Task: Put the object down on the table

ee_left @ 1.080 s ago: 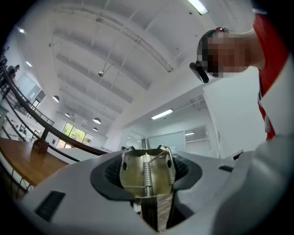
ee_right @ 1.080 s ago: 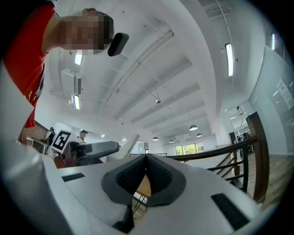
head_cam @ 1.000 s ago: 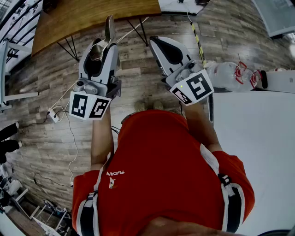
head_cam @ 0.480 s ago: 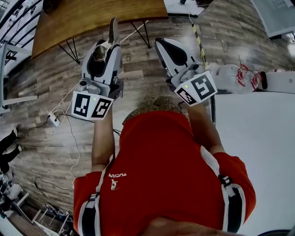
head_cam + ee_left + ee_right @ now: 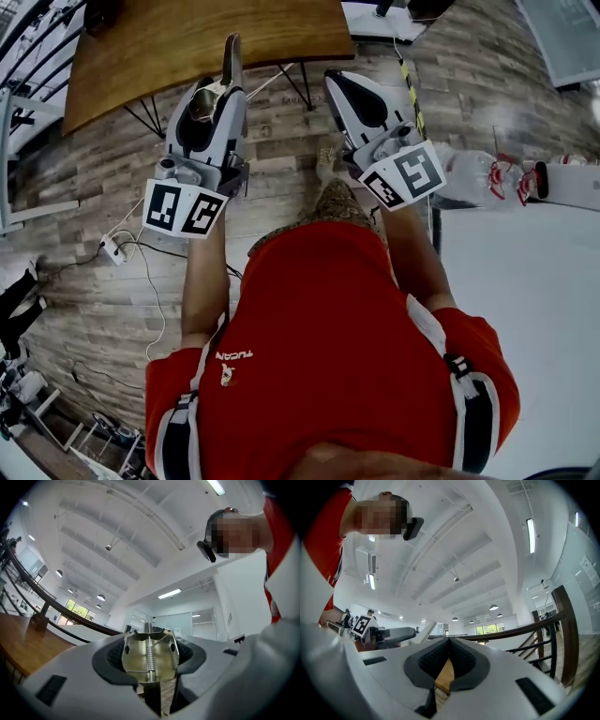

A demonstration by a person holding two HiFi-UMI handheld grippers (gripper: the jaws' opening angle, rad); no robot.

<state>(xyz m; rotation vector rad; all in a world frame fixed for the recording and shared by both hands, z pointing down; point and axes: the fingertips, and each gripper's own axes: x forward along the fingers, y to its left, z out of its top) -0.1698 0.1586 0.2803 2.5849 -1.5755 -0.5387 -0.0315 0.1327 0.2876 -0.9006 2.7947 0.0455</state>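
Your left gripper (image 5: 216, 94) has its fingers pinched on a metal tool (image 5: 150, 656). The tool is a brass-coloured plate with a coil spring down its middle. In the head view its narrow blade sticks out past the fingertips towards the edge of the wooden table (image 5: 187, 37). The tool is up in the air above the plank floor (image 5: 84, 178), not resting on any table.

Your right gripper (image 5: 449, 641) holds nothing, and its ridged pads are pressed together at the tips. It hovers just beside the left one.

A white table (image 5: 525, 300) lies to your right, with a clear plastic bottle (image 5: 469, 173) at its near edge.

The only readable writing is the white lettering on your red shirt (image 5: 328, 337), which looks like "TUCAN". The marker cubes carry only black-and-white square patterns.
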